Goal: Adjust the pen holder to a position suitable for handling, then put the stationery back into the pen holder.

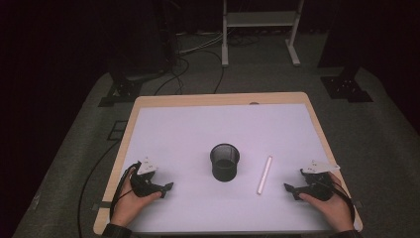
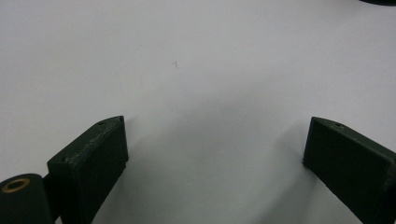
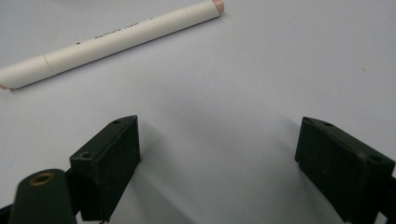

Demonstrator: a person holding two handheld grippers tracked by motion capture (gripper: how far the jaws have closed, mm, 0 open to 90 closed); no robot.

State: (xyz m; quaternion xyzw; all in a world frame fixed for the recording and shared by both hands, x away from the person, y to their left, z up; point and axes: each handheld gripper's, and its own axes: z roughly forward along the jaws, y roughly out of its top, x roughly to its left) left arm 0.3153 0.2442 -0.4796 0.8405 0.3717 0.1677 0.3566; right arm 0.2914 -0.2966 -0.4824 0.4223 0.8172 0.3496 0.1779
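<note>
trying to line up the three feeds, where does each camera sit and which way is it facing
High view: above the person's side, looking forward and down on the table, mesh cup and white marker; both hands show, with the left hand-held gripper and right hand-held gripper.
Left gripper view: rides the left hand-held gripper, looking down along its open jaws at bare white tabletop.
Right gripper view: rides the right hand-held gripper, facing the marker past its open jaws.
Shared: the marker, in the high and right gripper views.

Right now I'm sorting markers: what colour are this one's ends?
Pale pink ends on a white marker; right gripper view.

Left hand-held gripper [image 2: 215, 154]: jaws wide apart, nothing between them, low over bare white table surface [image 2: 196, 56].
</note>
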